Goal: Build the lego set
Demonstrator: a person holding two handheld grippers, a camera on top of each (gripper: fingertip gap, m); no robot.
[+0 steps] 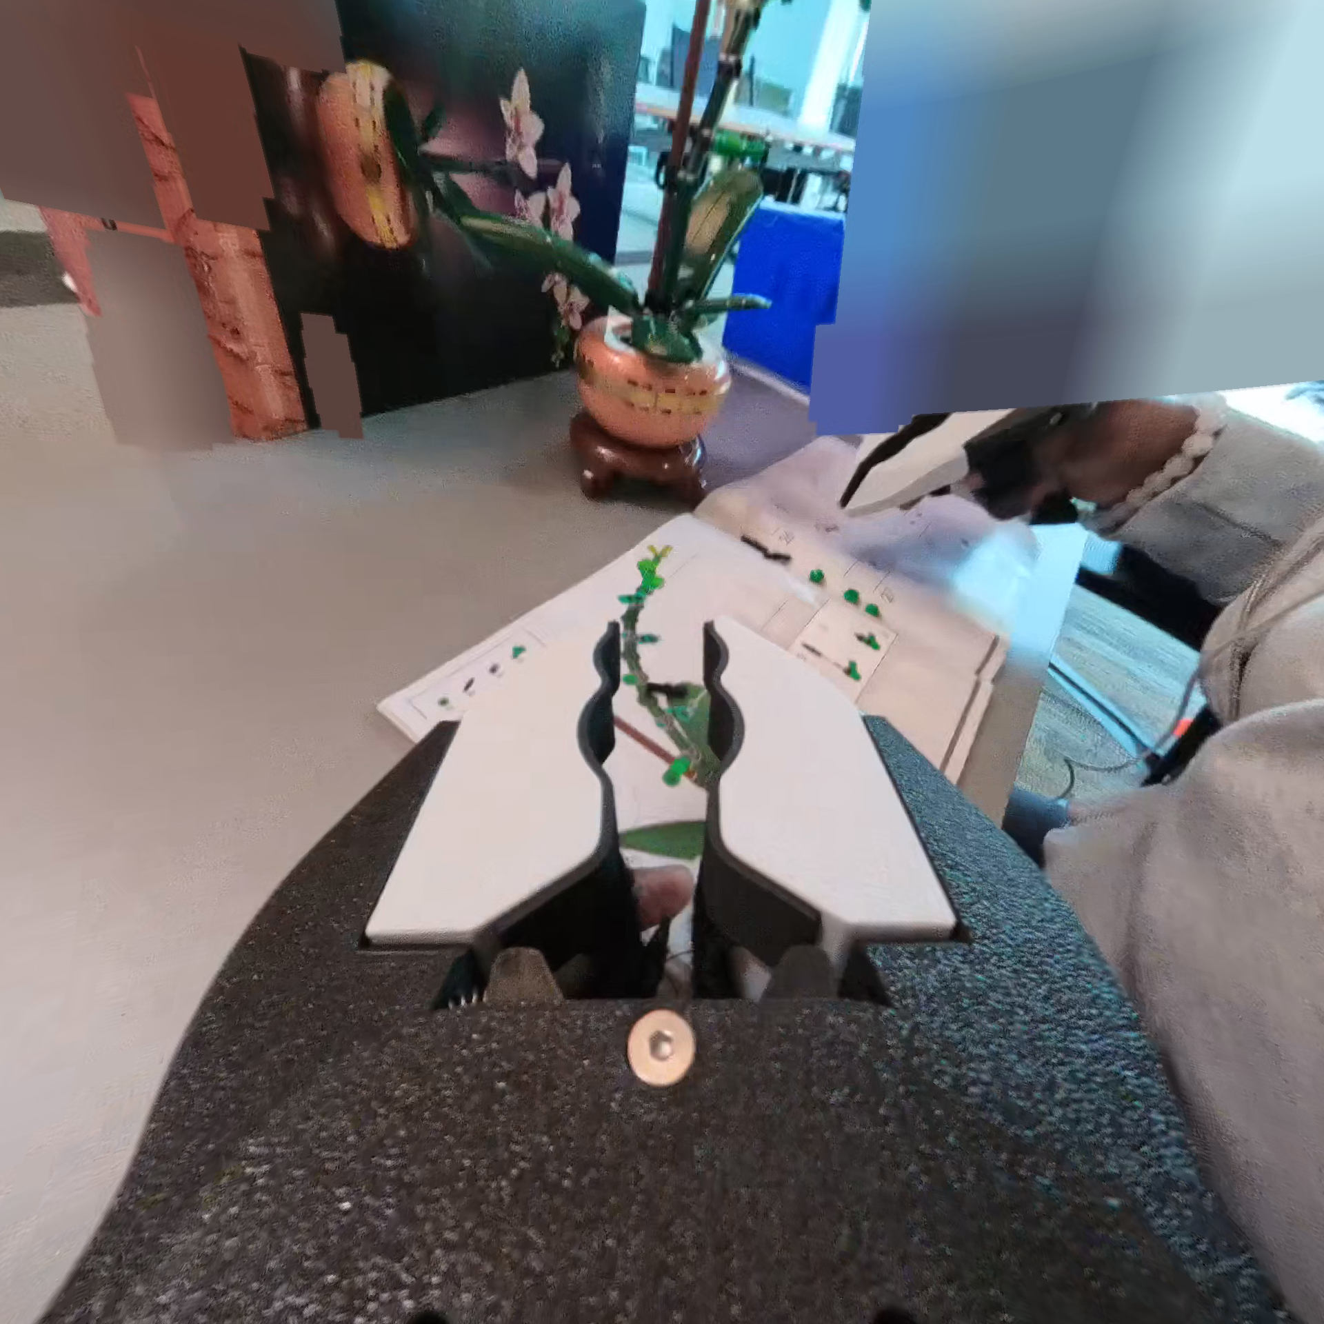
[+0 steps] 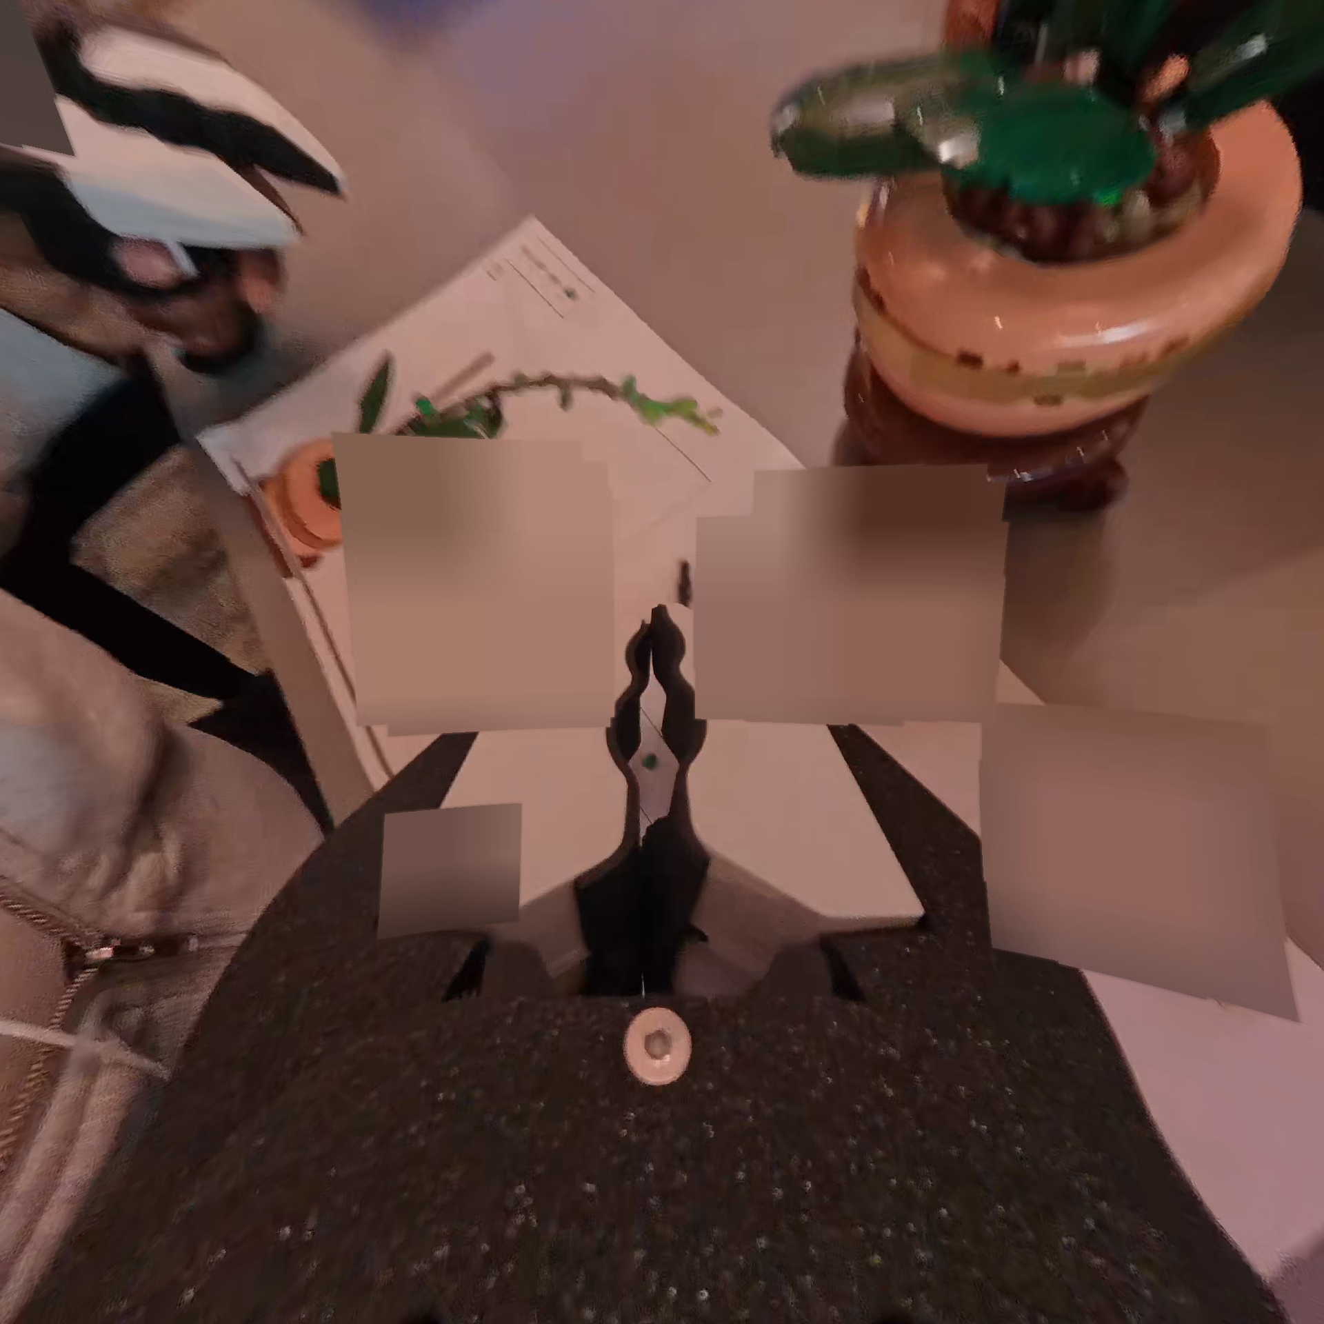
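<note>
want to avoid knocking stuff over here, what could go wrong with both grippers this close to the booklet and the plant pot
1. The plant pot stands on a small stand just right of the right gripper; a sideways swing might tip it.
2. Its leaves overhang toward the grippers and could snag.
3. The open booklet lies loose under both; the left gripper, jaws apart, could drag or crease a page if lowered.

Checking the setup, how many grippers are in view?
2: the left gripper open above the booklet, the right gripper shut over the booklet's other page, near the pot.
</note>
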